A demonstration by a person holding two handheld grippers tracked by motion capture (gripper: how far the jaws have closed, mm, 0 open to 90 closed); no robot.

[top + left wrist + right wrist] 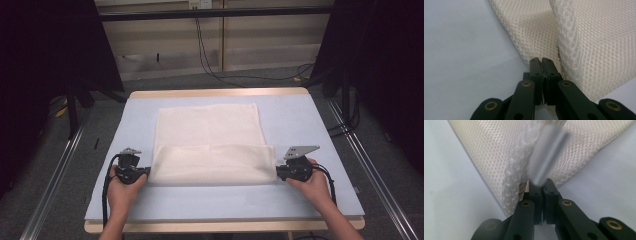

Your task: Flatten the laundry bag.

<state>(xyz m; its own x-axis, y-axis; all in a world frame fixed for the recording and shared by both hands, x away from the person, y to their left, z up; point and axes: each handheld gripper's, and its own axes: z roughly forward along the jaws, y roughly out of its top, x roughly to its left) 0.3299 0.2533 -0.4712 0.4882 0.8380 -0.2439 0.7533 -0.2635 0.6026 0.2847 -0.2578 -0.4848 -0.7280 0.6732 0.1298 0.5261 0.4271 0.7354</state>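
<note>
Gripping the near corners of a cream mesh cloth [210,142], the person holds one gripper at each end of its folded front edge. The left gripper [146,171] has its jaws pressed together on the cloth's left corner; in the left gripper view the jaws meet with mesh rising just beyond and to the right of their tips. The right gripper [278,171] is likewise clamped on the right corner, where a thick rolled hem [514,180] stands just left of the jaw tips in the right gripper view.

The cloth lies on a pale blue table [300,125], its far part flat, its near part doubled over into a band that runs between the two grippers.

The likely step is a fold carried forward, away from the person. The risk lies in the grip: each pair of jaws bites close to the very edge, so one layer could slide out under tension. Uneven lifting would skew the fold, and pulling the hands apart too hard could drag the flat part across the table.
</note>
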